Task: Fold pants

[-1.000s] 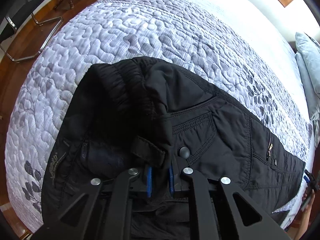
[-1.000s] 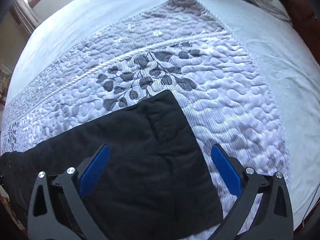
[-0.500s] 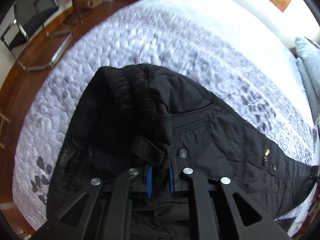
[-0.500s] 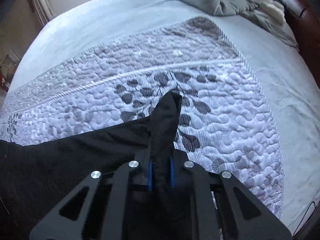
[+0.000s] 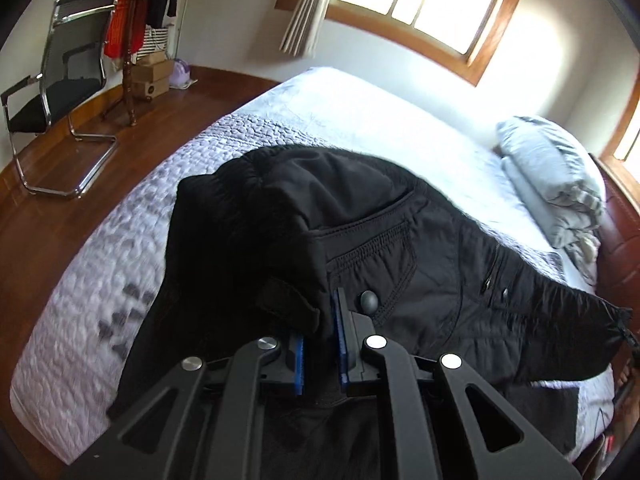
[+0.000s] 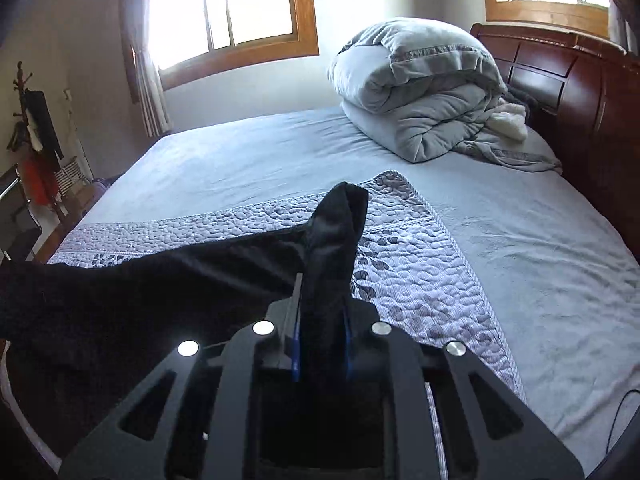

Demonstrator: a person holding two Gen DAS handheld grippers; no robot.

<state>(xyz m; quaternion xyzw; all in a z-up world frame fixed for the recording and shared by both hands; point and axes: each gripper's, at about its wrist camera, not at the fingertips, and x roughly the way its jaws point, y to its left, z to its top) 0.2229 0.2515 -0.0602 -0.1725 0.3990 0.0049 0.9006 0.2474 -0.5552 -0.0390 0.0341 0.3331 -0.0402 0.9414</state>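
Left wrist view: a wide bed [image 5: 360, 96] with a pale sheet fills the room, a quilted grey coverlet [image 5: 100, 280] spread across its near end. Black pants [image 5: 420, 272] hang lifted above the coverlet, stretched sideways between the two grippers, pocket and snap button facing the camera. A folded grey duvet [image 6: 420, 88] sits by the dark wooden headboard [image 6: 568, 80], and a black chair [image 5: 52, 92] stands on the wood floor beside a coat rack [image 5: 128, 40]. Left gripper [image 5: 320, 344] has its blue-padded fingers closed on the bunched waist end of the pants. In the right wrist view, the right gripper [image 6: 320, 344] has its fingers clamped on the narrow leg end, whose cuff stands up past the tips.
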